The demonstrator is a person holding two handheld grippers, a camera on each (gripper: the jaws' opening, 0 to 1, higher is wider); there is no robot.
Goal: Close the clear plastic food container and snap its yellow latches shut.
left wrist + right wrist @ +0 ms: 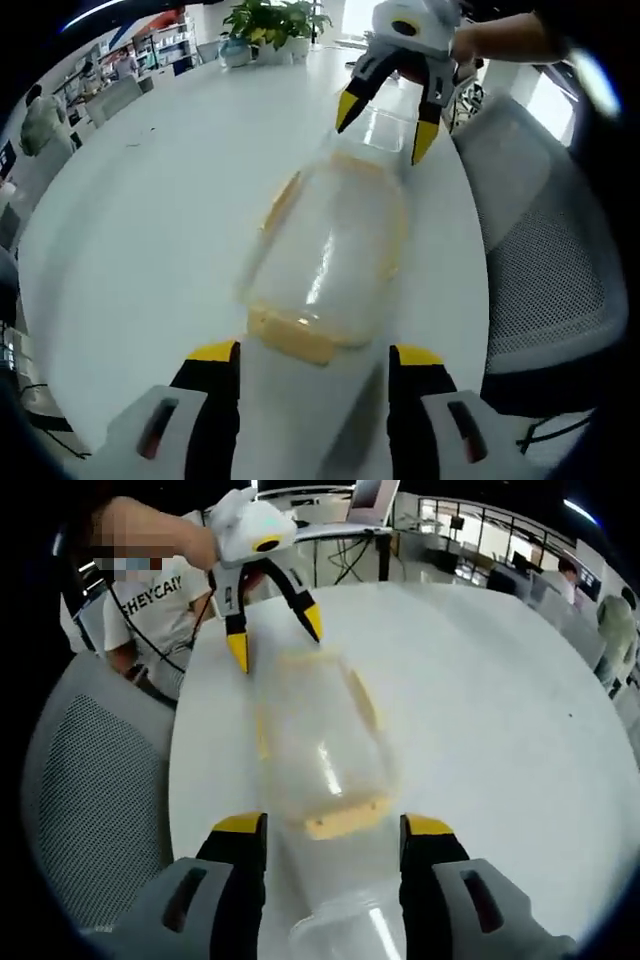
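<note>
Container (325, 265) of clear, light, slippery plastic on desk (150, 230); both tongs (312, 400) (335, 865) gape empty; press yellow latches (290, 338) at the ends.

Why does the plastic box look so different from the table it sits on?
The container is see-through; the table is solid white.
The container has yellow latches along its edges; the table is plain, with no yellow on it.
The container is the smaller one and lies on top; the table is wide and carries it.
Both are smooth and shiny, with bright streaks of light on them.
</note>
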